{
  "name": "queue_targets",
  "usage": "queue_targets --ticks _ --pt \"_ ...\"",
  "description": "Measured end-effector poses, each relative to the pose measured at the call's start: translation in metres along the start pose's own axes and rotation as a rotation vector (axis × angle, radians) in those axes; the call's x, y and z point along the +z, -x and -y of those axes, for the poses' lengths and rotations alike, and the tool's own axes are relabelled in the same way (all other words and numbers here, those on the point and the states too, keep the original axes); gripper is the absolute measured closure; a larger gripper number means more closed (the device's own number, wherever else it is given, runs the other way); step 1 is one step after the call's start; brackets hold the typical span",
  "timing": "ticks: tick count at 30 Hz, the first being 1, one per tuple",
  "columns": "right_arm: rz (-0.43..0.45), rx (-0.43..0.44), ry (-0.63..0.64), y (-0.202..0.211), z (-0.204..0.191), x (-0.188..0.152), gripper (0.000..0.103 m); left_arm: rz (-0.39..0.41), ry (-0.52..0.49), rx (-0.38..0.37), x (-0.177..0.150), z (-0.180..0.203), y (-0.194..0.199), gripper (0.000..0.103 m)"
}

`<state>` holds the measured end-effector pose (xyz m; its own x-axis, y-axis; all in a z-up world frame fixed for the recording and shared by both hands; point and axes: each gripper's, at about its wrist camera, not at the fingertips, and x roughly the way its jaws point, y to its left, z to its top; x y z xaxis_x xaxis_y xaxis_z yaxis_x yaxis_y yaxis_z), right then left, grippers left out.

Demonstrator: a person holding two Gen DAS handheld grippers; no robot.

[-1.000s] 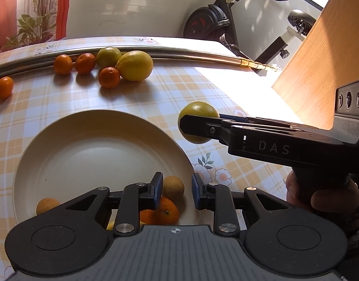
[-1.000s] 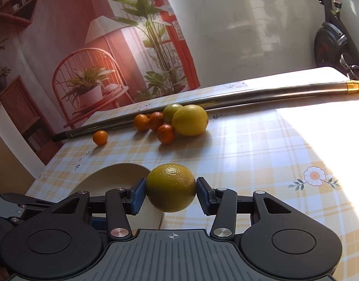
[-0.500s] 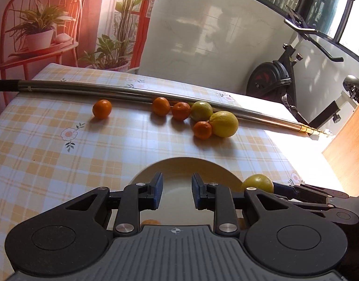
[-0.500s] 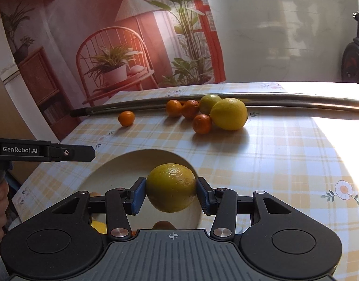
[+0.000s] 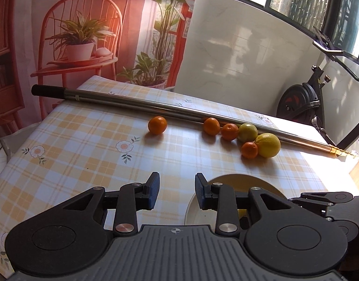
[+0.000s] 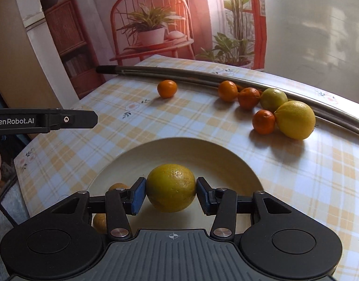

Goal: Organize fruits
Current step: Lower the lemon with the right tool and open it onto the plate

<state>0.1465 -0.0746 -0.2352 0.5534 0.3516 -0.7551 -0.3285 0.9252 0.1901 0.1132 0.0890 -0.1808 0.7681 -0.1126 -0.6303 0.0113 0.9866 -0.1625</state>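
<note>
Yellow-green citrus (image 6: 171, 187) clamped in right hand-held gripper (image 6: 171, 195) over plate (image 6: 226, 161); we judged release next. Left hand-held gripper (image 5: 177, 193) apart, empty.

Plate (image 6: 228, 161) near the table's (image 6: 308, 187) front edge. Pole (image 6: 203, 76) along the back edge, six fruits (image 6: 294, 119) lined just before it.

Right gripper (image 6: 171, 193) clamps a yellow-green citrus (image 6: 170, 187) over the plate (image 6: 203, 149), left gripper (image 6: 45, 120) pokes in at left, loose fruit (image 6: 294, 120) waits far right by the pole (image 6: 203, 76).
</note>
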Motion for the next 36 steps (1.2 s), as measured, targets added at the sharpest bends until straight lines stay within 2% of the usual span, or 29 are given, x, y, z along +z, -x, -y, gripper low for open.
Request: queue_targets --ticks 7,14,22,36 --pt "-0.031 -0.023 0.042 -0.021 -0.01 0.015 0.06 0.012 0.057 -0.01 -0.005 -0.023 -0.002 0.068" --pt "-0.054 0.04 0.157 -0.028 -0.037 0.015 0.06 0.0 0.074 -0.014 -0.01 -0.028 -0.009 0.068" --pt "-0.061 0.102 0.205 -0.026 -0.057 0.008 0.06 -0.01 0.07 -0.018 -0.012 -0.026 -0.011 0.068" --pt "-0.041 0.127 0.161 -0.019 -0.054 0.003 0.058 -0.019 0.074 -0.019 -0.013 -0.025 -0.012 0.068"
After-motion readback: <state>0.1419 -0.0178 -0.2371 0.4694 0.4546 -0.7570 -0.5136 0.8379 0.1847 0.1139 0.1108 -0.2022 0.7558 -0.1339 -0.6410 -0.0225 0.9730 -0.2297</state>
